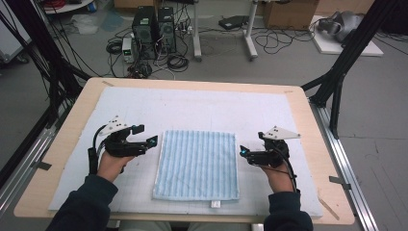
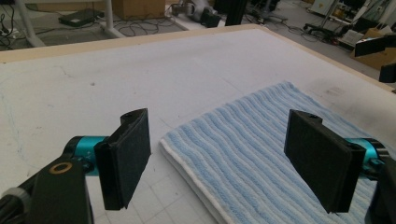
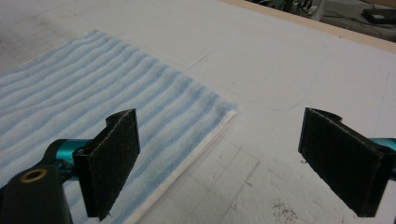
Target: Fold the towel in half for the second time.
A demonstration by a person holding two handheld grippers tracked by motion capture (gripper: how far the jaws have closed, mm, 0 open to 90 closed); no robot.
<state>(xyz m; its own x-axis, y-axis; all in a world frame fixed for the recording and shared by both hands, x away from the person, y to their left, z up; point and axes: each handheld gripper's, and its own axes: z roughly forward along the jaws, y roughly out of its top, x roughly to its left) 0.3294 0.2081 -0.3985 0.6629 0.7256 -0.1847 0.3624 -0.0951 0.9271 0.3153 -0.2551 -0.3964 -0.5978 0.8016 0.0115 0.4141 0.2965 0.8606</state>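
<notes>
Forearms: your two dark sleeves enter at the bottom edge of the high view, one at lower left, one at lower right.
Towel: folded blue-and-white striped towel (image 1: 196,165) lies flat at the centre of the frame, square to the worktop's near edge, with a small white tag at its lower edge.
Towel look: soft ribbed terry, layered, a white edge showing along its sides in both gripper views; no corner lifted.
Left gripper (image 1: 150,141): sits just beside the towel's left edge; its fingers (image 2: 126,158) stand wide apart, with only the towel's edge and bare mat between them.
Right gripper (image 1: 243,151): sits just beside the towel's right edge; fingers (image 3: 114,161) spread wide, nothing pinched.
Step in hand: you look poised between grips, both tools flanking the towel.
Next move: if you mean another fold, bring each pair of fingers onto a corner and catch all layers together, or the stack will splay.
Worktop (image 1: 308,120): white mat on a wooden board.
Beyond: computers and cables on the floor at the top of the frame.
</notes>
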